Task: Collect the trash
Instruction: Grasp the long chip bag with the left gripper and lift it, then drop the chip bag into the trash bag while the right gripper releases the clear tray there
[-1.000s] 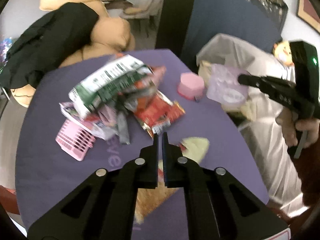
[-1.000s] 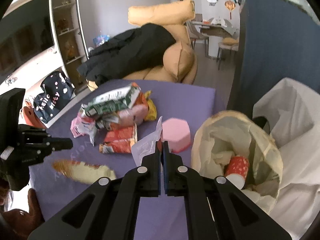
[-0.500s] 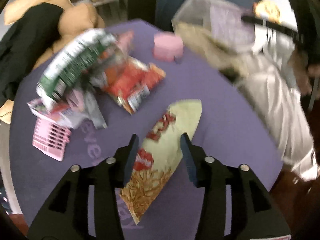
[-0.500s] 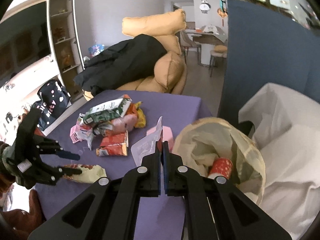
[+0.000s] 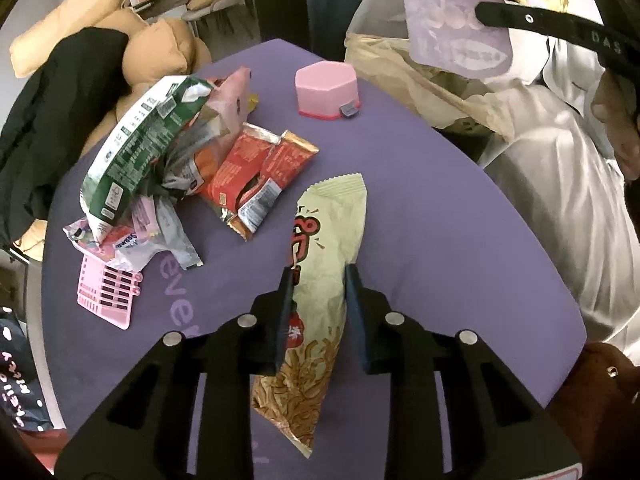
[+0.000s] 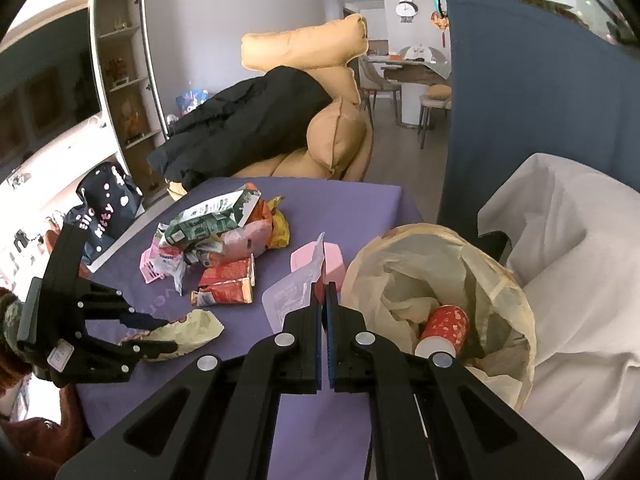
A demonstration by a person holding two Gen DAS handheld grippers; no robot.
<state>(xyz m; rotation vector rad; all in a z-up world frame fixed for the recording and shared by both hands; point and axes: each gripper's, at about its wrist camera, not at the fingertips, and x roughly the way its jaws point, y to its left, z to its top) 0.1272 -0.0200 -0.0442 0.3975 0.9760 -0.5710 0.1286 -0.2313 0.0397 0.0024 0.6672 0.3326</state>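
A cream snack packet (image 5: 328,240) with red print lies flat on the purple table (image 5: 440,240). My left gripper (image 5: 318,276) points down over it. Its jaws are closing, one finger on each side of the packet, and the pads are not visibly squeezing it. The right wrist view shows that gripper (image 6: 169,334) at the packet (image 6: 196,326). My right gripper (image 6: 324,292) is shut on a pale lilac wrapper (image 6: 292,296), held up beside the bag-lined bin (image 6: 516,292). A red paper cup (image 6: 444,328) lies inside the bin.
A heap of wrappers sits at the table's left: a green-and-white bag (image 5: 152,140), red packets (image 5: 256,176), a pink plastic grid (image 5: 106,292). A pink hexagonal box (image 5: 326,88) stands near the bin. White cloth (image 5: 560,160) lies on the right, and an orange cushion with black clothing behind.
My left gripper went from shut to open, dropped over the cream packet, and its jaws have since narrowed around it. The right gripper keeps its wrapper and has drifted slightly toward the bin.
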